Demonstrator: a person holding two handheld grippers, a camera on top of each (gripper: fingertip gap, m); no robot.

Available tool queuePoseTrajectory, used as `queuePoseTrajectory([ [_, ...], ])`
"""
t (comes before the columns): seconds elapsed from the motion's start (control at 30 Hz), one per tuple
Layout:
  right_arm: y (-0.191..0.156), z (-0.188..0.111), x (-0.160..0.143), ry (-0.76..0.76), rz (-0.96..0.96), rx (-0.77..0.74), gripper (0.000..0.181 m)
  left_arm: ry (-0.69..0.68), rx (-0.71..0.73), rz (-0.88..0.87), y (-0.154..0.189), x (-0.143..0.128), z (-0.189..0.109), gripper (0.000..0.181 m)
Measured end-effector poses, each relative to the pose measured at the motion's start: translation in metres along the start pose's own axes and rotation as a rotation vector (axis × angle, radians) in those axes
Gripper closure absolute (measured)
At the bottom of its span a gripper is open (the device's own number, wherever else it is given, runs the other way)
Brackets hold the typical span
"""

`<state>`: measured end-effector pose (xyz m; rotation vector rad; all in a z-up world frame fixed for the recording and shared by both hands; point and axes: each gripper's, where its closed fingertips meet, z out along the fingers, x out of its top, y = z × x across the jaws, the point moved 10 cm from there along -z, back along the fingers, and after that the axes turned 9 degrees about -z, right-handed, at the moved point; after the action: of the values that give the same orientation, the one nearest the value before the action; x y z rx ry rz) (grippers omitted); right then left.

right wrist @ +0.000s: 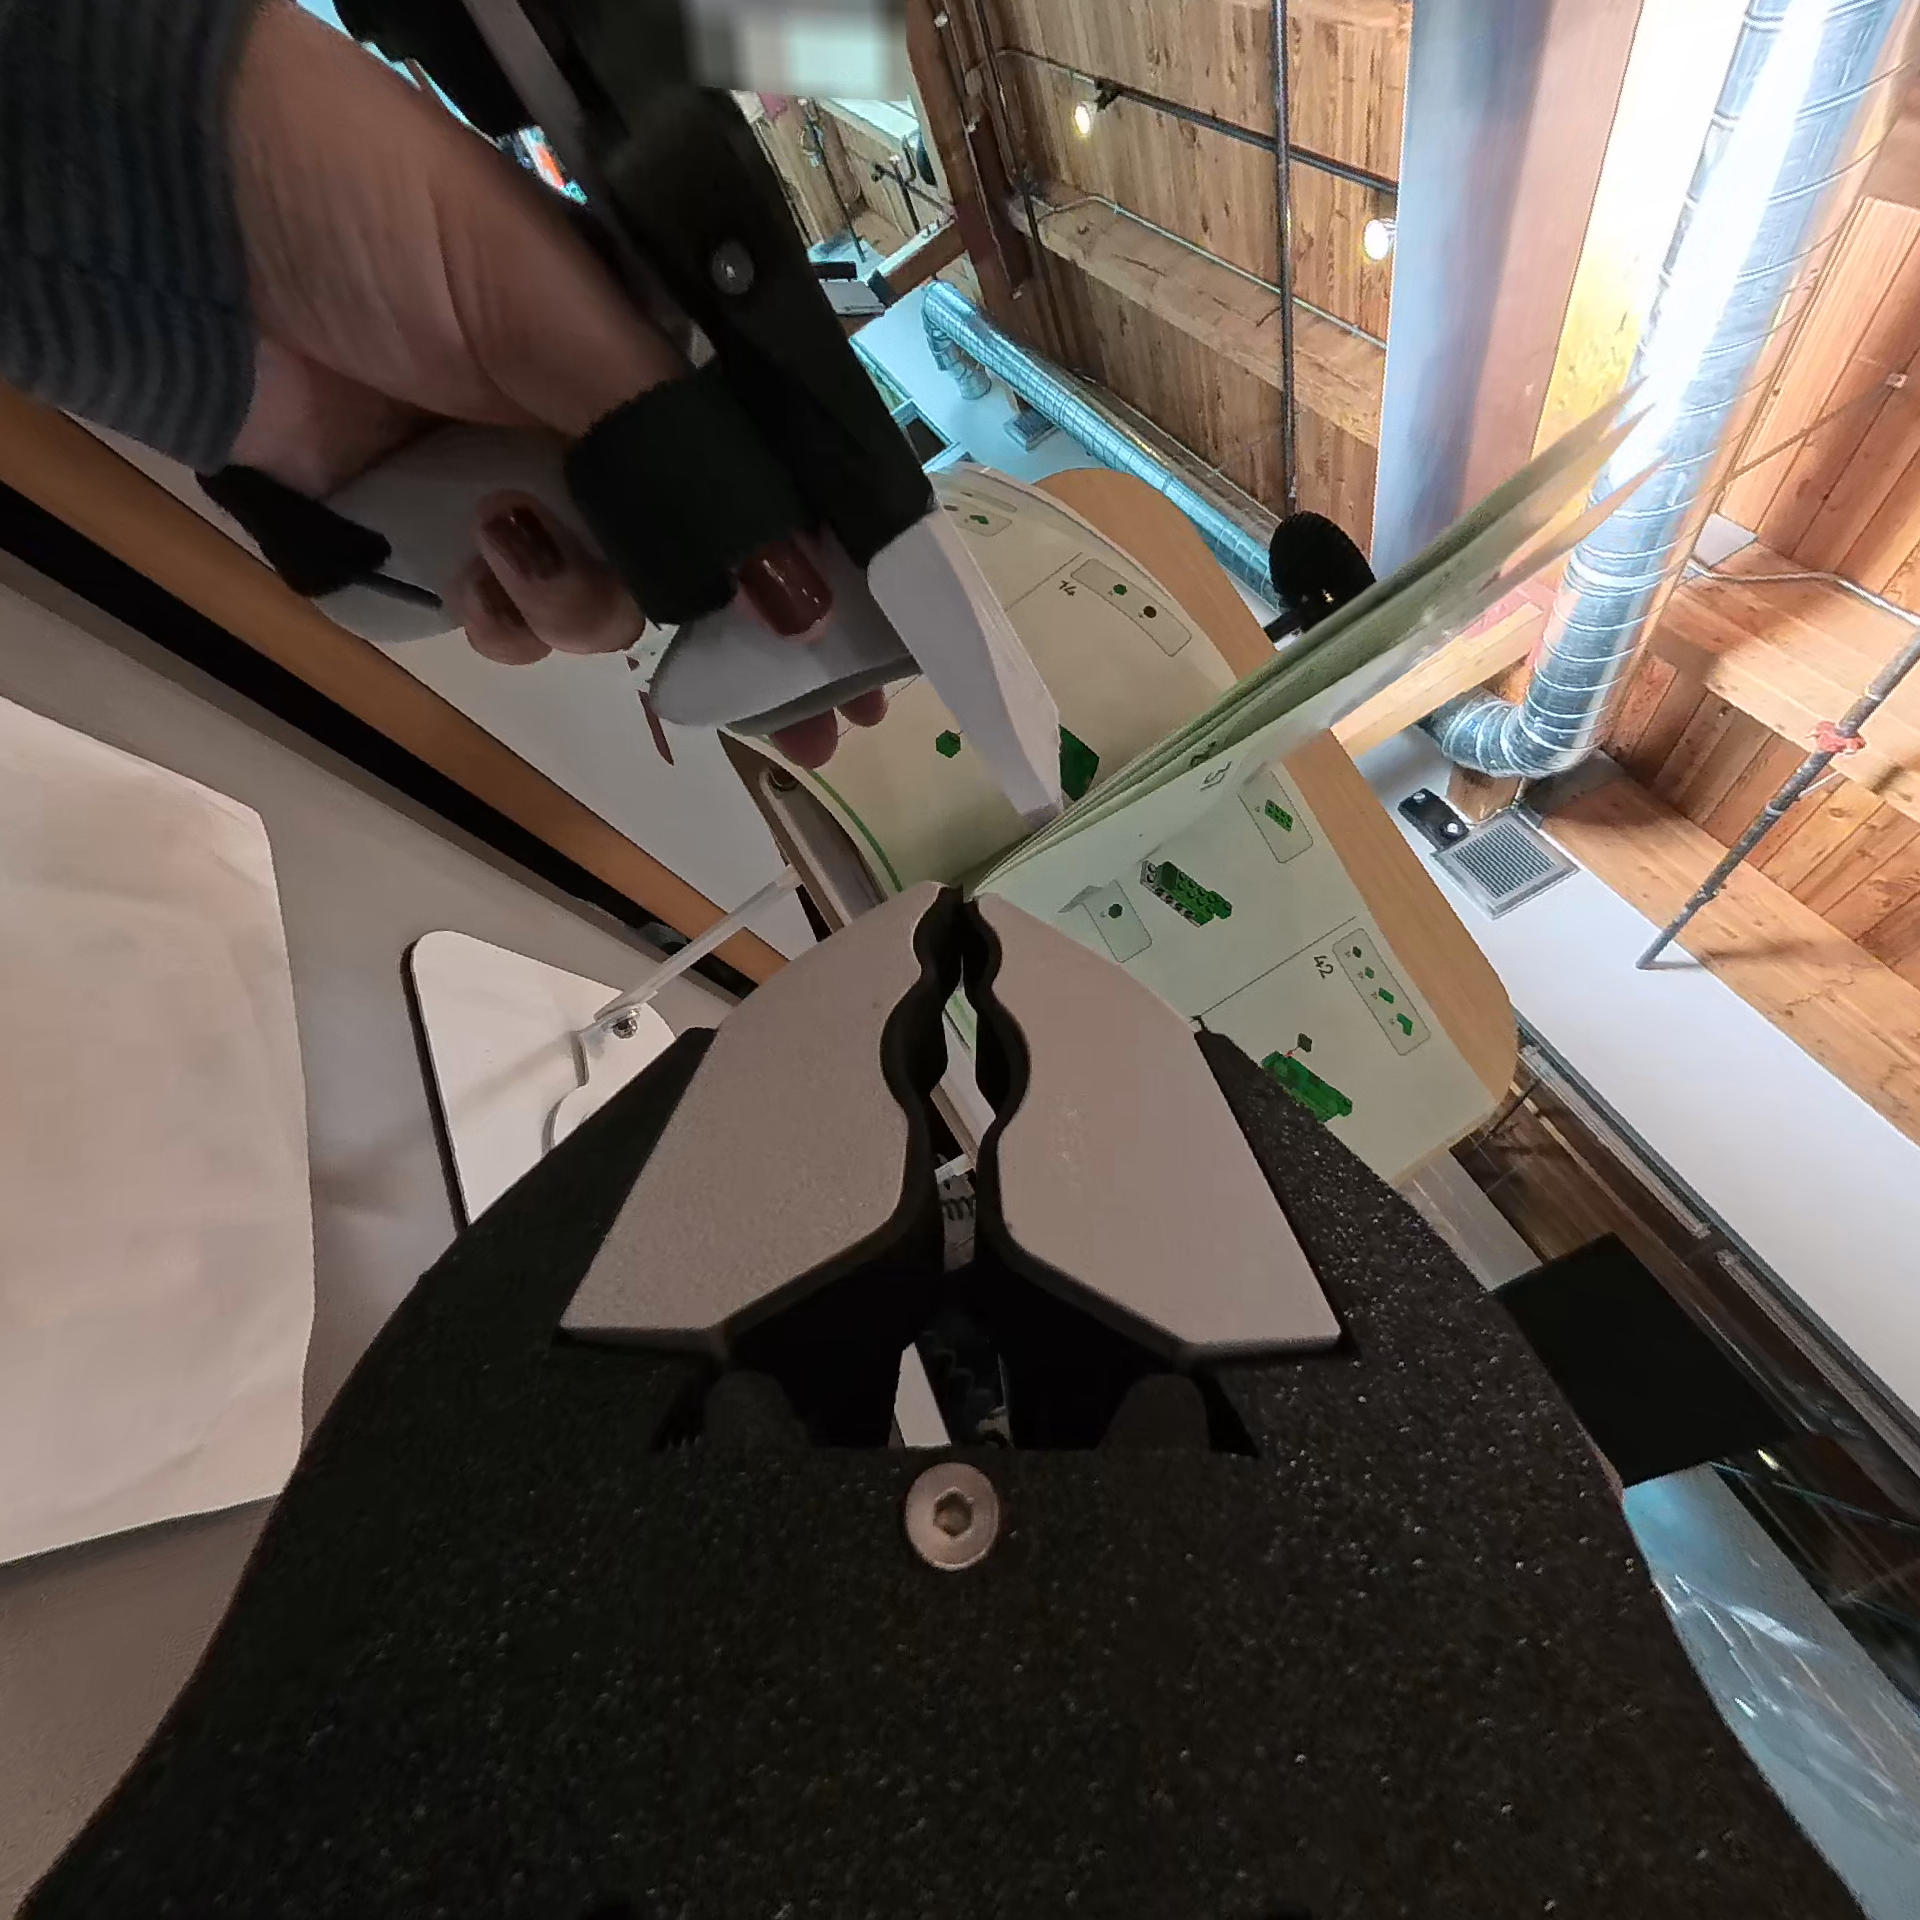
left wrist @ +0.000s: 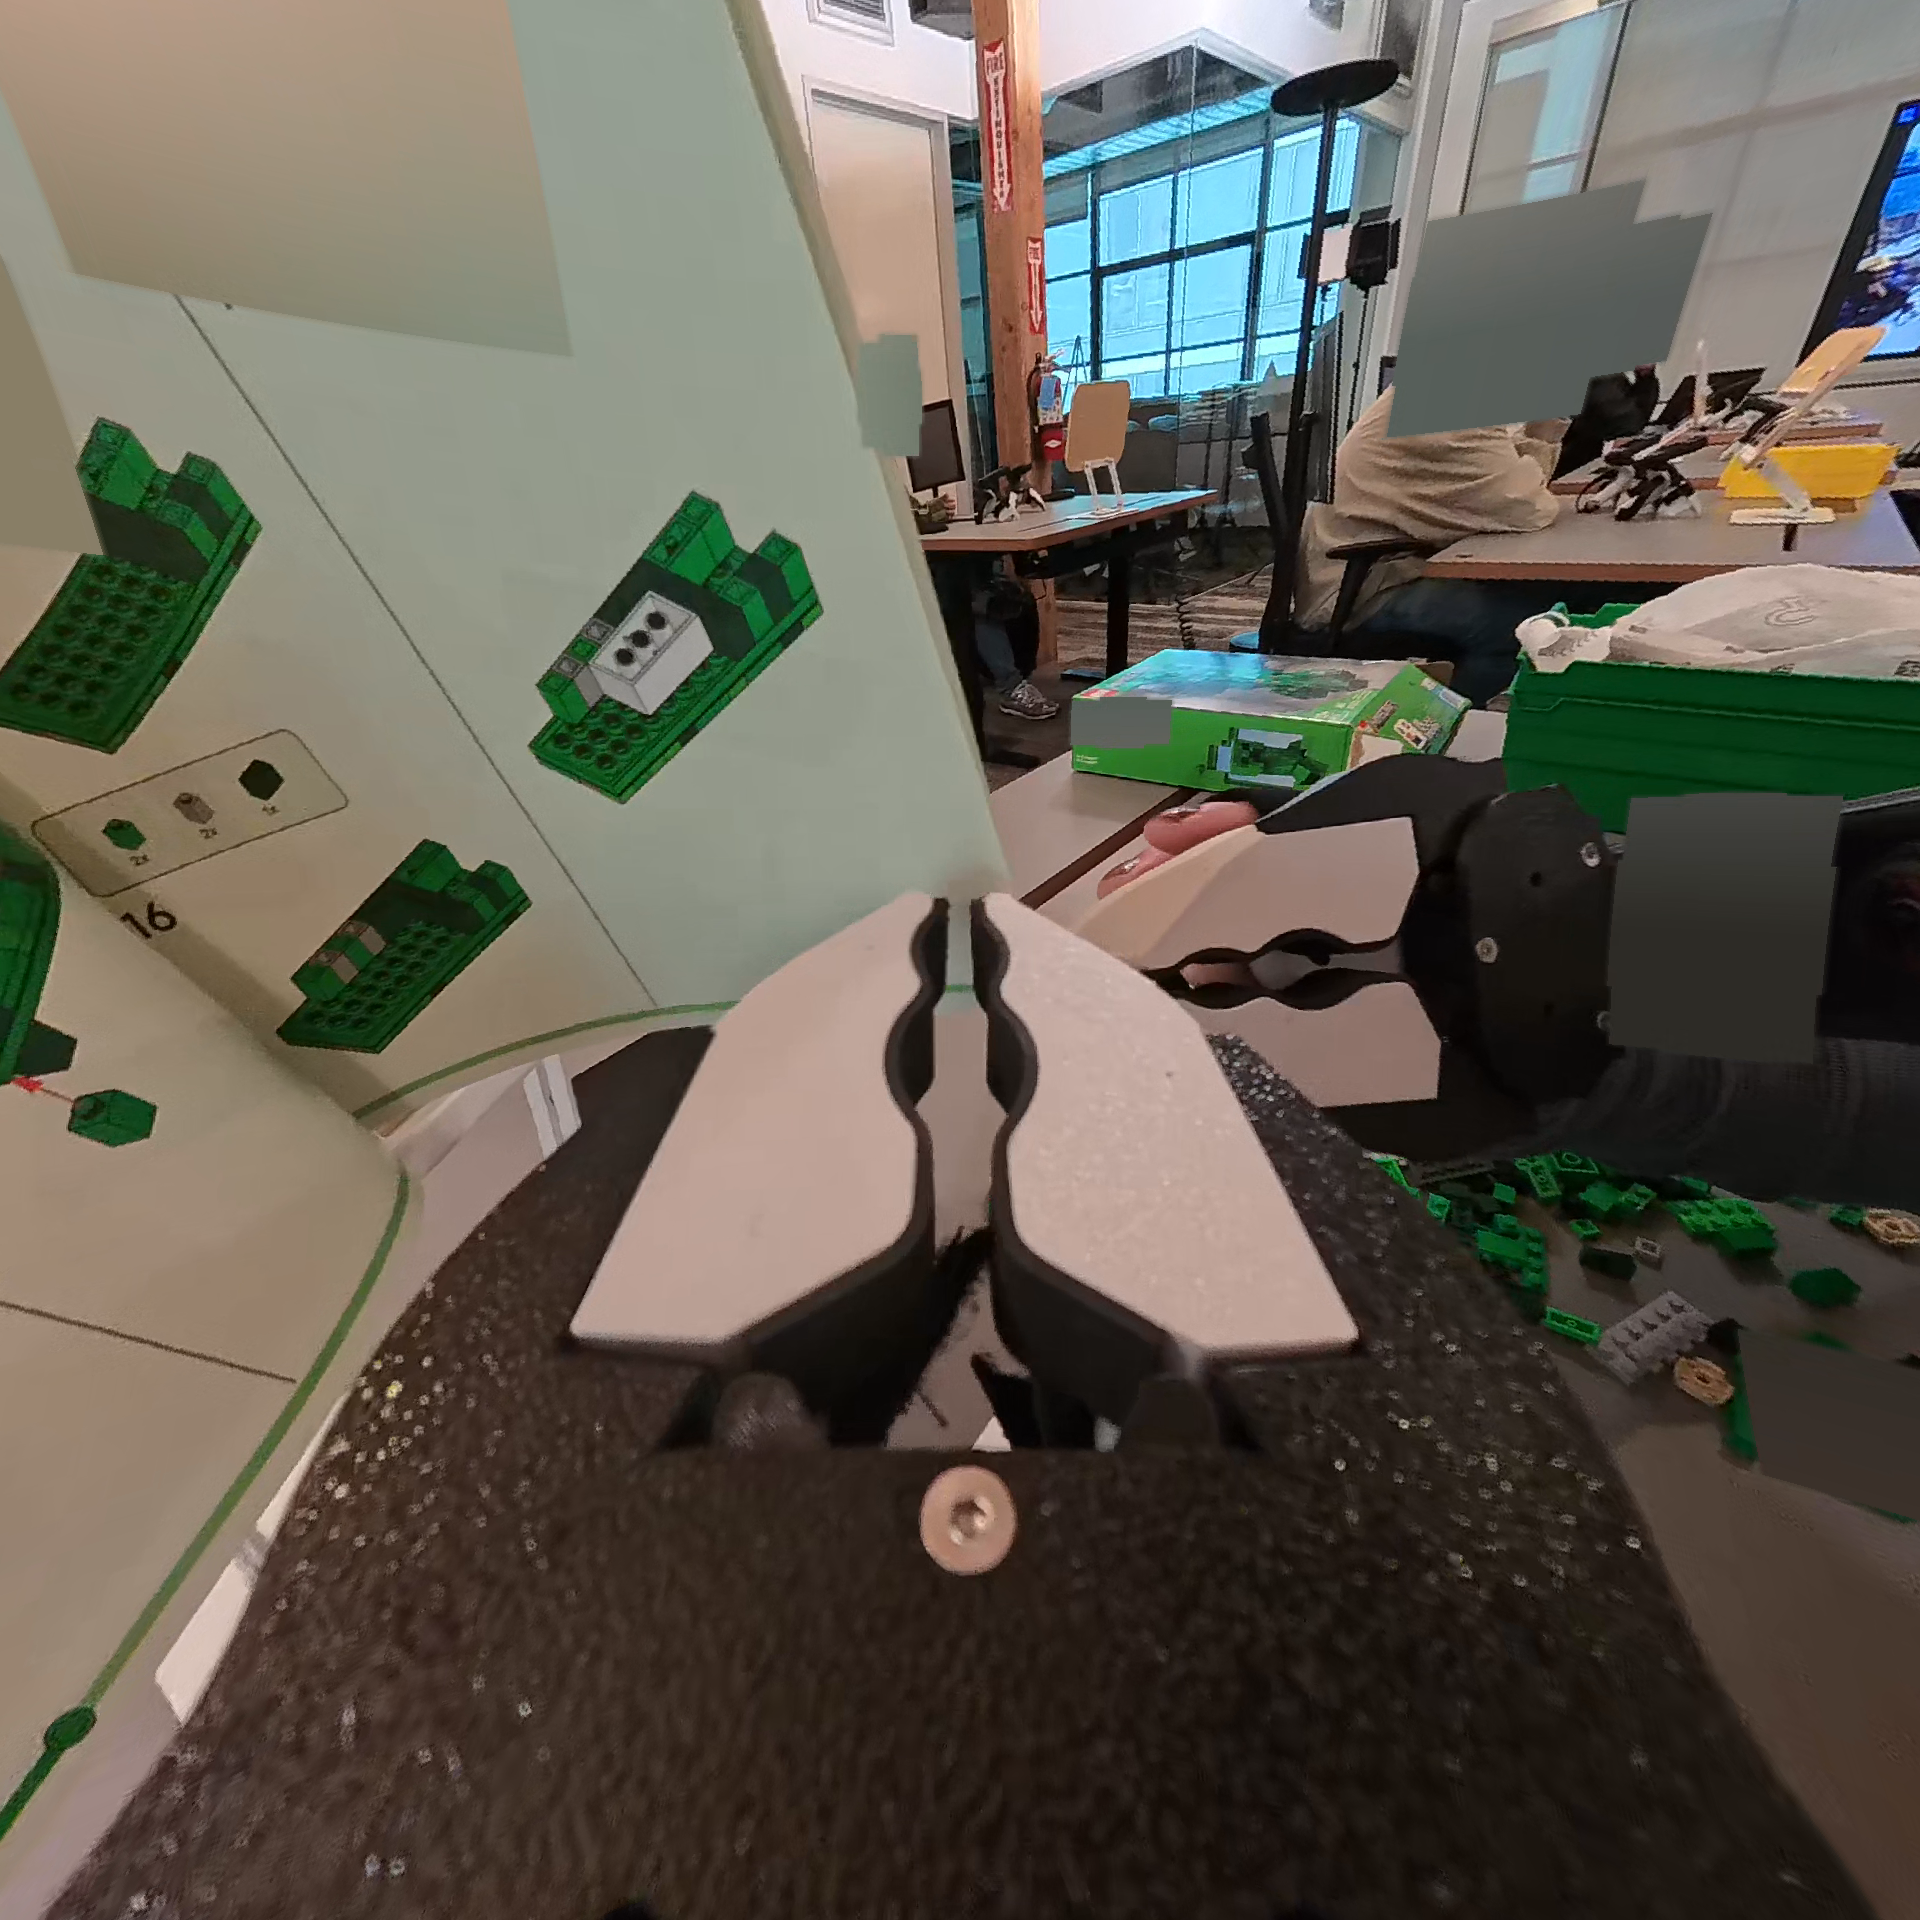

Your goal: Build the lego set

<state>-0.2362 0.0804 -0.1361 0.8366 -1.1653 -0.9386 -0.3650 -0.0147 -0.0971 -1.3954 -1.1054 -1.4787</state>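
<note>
The open instruction booklet (left wrist: 468, 520) stands on a wooden stand (right wrist: 1392, 862), its pages showing green brick drawings. My left gripper (left wrist: 961, 914) is shut on the edge of a raised page, which stands up between its fingertips. It also shows in the right wrist view (right wrist: 1029, 800), held by a hand, its tips at the root of the fanned pages (right wrist: 1455, 582). My right gripper (right wrist: 961, 909) is shut, its tips at the booklet's (right wrist: 1247, 935) lower edge near the spine. I cannot tell whether it pinches paper. It lies just right of the left gripper (left wrist: 1174, 961). Loose green bricks (left wrist: 1621, 1216) are scattered on the table.
A green set box (left wrist: 1247, 717) and a green bin (left wrist: 1714, 727) with a white bag on top stand behind the bricks. A white paper sheet (right wrist: 125, 1039) lies left of the stand. A person sits at a desk (left wrist: 1455, 499) farther back. Left and right tips are no more than a few centimetres apart.
</note>
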Motion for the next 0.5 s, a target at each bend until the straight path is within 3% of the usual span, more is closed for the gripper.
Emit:
queuePoseTrajectory([
  [0.5,0.0004,0.0008,0.0008,0.004,0.011,0.001,0.181,0.025,-0.057,-0.034,0.0016,-0.0003,0.0028,0.168],
])
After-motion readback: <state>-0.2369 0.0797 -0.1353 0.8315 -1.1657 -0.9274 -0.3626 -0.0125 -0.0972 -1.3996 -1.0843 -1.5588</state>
